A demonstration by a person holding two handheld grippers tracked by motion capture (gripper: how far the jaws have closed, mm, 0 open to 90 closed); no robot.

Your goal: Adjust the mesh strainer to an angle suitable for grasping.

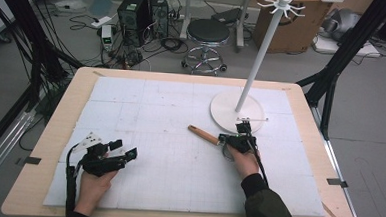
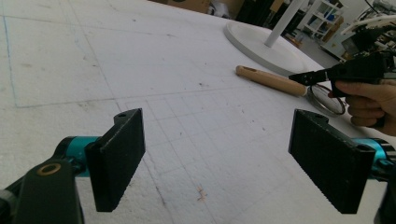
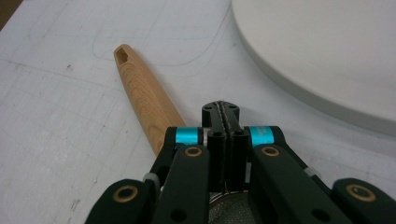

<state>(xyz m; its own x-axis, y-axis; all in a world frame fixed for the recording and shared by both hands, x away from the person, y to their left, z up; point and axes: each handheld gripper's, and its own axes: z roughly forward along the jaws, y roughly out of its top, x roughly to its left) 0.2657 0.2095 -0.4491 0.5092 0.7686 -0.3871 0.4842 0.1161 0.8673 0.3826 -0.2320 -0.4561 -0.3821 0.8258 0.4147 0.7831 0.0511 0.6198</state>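
A utensil with a tapered wooden handle (image 1: 203, 134) (image 2: 268, 80) (image 3: 142, 93) and a metal ring (image 2: 327, 100) at its near end lies flat on the white foam board (image 1: 168, 167). My right gripper (image 1: 224, 138) (image 3: 220, 109) hovers right over the spot where handle meets ring, jaws pressed together, and I see nothing between them. It also shows in the left gripper view as the right gripper (image 2: 299, 77), held by a hand. My left gripper (image 1: 123, 150) (image 2: 219, 140) rests low at the board's front left, wide open and holding nothing.
A white stand, a round base (image 1: 225, 115) (image 2: 261, 42) (image 3: 327, 56) with a tall pole (image 1: 256, 61) and hooks at the top, occupies the board's back right, just beyond the right gripper. The board lies on a wooden table (image 1: 54, 131). A stool (image 1: 207, 34) stands behind the table.
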